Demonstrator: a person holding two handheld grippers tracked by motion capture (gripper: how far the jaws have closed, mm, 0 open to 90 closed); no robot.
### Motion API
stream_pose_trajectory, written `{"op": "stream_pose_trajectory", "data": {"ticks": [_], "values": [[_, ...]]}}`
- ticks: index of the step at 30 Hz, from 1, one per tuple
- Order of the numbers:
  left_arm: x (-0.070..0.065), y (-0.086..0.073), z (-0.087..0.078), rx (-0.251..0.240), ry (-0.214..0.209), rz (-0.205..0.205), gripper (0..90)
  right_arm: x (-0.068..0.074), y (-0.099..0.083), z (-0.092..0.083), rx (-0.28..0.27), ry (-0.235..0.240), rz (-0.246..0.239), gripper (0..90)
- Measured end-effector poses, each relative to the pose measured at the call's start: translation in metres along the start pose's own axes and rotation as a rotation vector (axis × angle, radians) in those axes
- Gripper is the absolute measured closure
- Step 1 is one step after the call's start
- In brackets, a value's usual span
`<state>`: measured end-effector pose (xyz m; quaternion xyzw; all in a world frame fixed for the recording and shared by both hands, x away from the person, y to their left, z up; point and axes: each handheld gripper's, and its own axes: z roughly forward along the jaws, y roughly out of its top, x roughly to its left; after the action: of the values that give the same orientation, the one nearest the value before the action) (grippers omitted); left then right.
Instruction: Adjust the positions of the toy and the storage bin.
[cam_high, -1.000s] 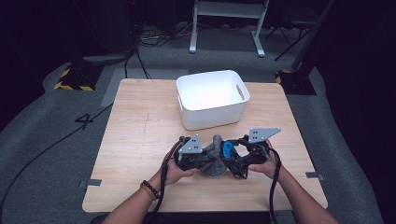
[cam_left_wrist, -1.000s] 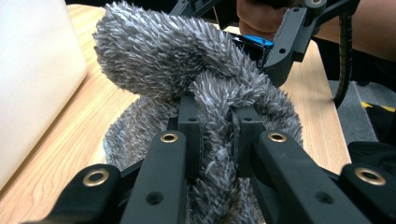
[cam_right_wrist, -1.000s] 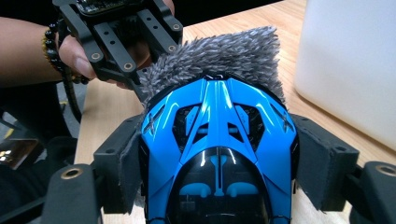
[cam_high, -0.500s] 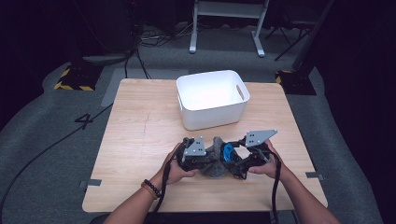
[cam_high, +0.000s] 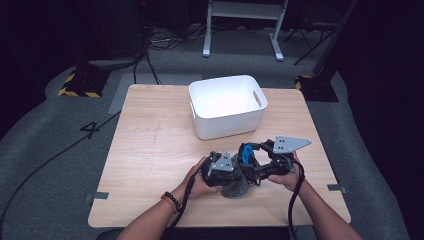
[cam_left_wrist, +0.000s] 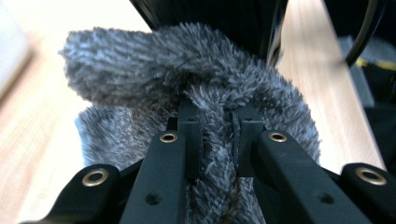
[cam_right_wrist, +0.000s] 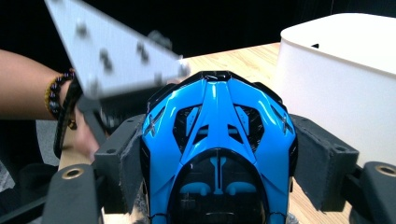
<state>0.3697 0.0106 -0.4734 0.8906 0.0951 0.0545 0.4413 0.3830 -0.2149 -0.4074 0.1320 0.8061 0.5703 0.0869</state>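
A blue toy car (cam_right_wrist: 218, 149) sits nose-out between the jaws of my right gripper (cam_right_wrist: 219, 154), both pads pressed on its flanks, while my left gripper (cam_left_wrist: 217, 140) has its jaws pinched nearly together on a fold of a grey fuzzy cloth (cam_left_wrist: 187, 84). From the high view, both things hang together just above the counter (cam_high: 150, 145) near its front edge, a little right of centre, the cloth (cam_high: 235, 182) bunched under and between the two grippers and the car (cam_high: 246, 152) just behind it, on the side toward the white bin (cam_high: 227, 107).

The work in hand, as I judge it, is bringing car and cloth together, to wrap or wipe the car. To do it well I would keep the right grip square on the car's sides, since the glossy shell could squirt out of the pads if tilted, and hold the left pinch firm, because only a thin fold is caught and the pile is slippery. The left gripper (cam_high: 222, 167) and right gripper (cam_high: 265, 165) are nearly touching, so any move should be small and slow to keep the cables and the grey plates from snagging.

The bin stands well apart, toward the back edge of the counter, its inside bare as far as I can see.
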Motion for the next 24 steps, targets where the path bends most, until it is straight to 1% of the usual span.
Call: {"op": "stream_pose_trajectory", "data": {"ticks": [2,3,5,7,8,9,12,13,17,19,20,22,24], "values": [[-0.002,-0.001,0.006,0.031,-0.002,0.012,78.3,0.0,0.001,0.0,0.004,0.008,0.001,26.5],[-0.002,-0.002,0.007,0.035,0.001,0.011,78.3,0.0,0.001,0.001,0.007,0.008,-0.001,26.5],[-0.001,-0.002,0.004,0.023,0.008,0.005,78.2,0.0,0.0,0.002,0.02,0.014,-0.006,26.5],[0.003,-0.002,-0.004,-0.004,0.021,-0.014,78.2,0.001,-0.001,0.003,0.045,0.014,-0.016,26.5],[0.005,-0.002,-0.009,-0.02,0.031,-0.017,78.2,0.001,-0.002,0.004,0.052,0.017,-0.017,26.5],[0.007,-0.001,-0.013,-0.037,0.036,-0.03,78.2,0.001,-0.003,0.004,0.059,0.019,-0.015,26.5],[0.011,0.001,-0.029,-0.112,0.048,-0.05,78.2,-0.001,-0.006,0.005,0.076,0.024,-0.009,26.5],[0.012,0.002,-0.034,-0.137,0.053,-0.044,78.2,-0.001,-0.007,0.005,0.081,0.022,-0.009,26.5],[0.012,0.007,-0.05,-0.206,0.066,-0.033,78.2,-0.004,-0.01,0.005,0.082,0.028,0.01,26.4],[0.012,0.008,-0.053,-0.212,0.078,-0.027,78.2,-0.004,-0.011,0.007,0.081,0.029,0.013,26.5],[0.013,0.007,-0.053,-0.215,0.075,-0.03,78.2,-0.004,-0.011,0.007,0.078,0.03,0.015,26.5],[0.014,0.006,-0.049,-0.215,0.066,-0.043,78.2,-0.004,-0.011,0.008,0.071,0.03,0.017,26.5],[0.015,0.005,-0.043,-0.198,0.059,-0.044,78.2,-0.004,-0.01,0.01,0.059,0.026,0.021,26.5]]}}
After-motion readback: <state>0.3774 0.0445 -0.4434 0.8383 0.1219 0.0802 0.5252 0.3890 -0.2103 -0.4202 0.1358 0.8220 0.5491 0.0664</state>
